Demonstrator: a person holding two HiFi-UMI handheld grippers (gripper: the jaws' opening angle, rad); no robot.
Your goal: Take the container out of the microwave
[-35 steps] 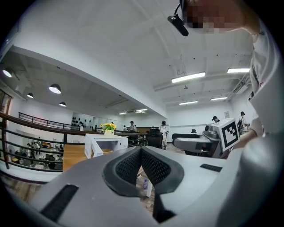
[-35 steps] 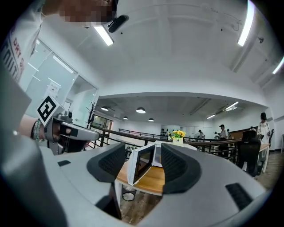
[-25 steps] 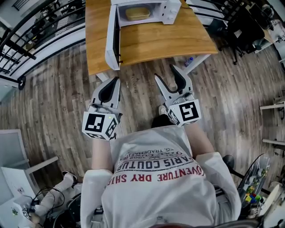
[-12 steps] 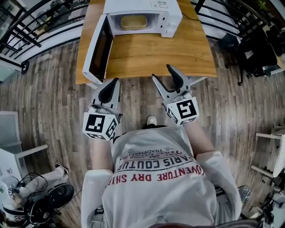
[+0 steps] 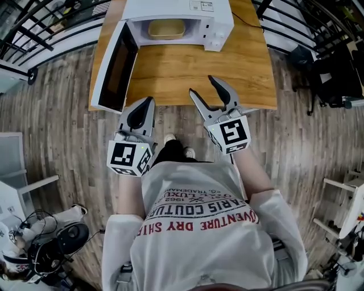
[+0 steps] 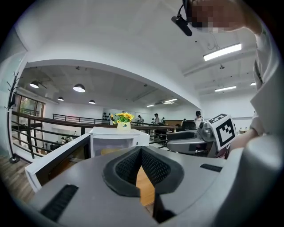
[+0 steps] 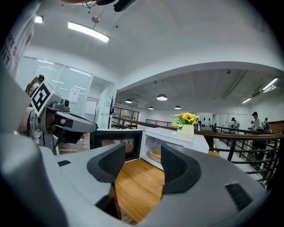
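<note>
A white microwave (image 5: 176,17) stands at the far side of the wooden table (image 5: 227,62), its door (image 5: 114,62) swung wide to the left. Inside lies a tan container (image 5: 166,28), which also shows in the right gripper view (image 7: 156,154). My left gripper (image 5: 149,102) is shut and empty, hanging over the floor just short of the table's front edge. The open right gripper (image 5: 203,86) reaches over that front edge with nothing between its jaws, well short of the microwave (image 7: 177,137).
A vase of yellow flowers (image 7: 186,119) sits on top of the microwave. The open door (image 7: 116,144) juts out past the table's left side. Black railings (image 5: 34,34) run behind on the left, and a dark chair (image 5: 335,74) stands to the right.
I have come closer to the table. Both grippers moved forward; the right one now reaches over the front edge. Jaw states are unchanged.
</note>
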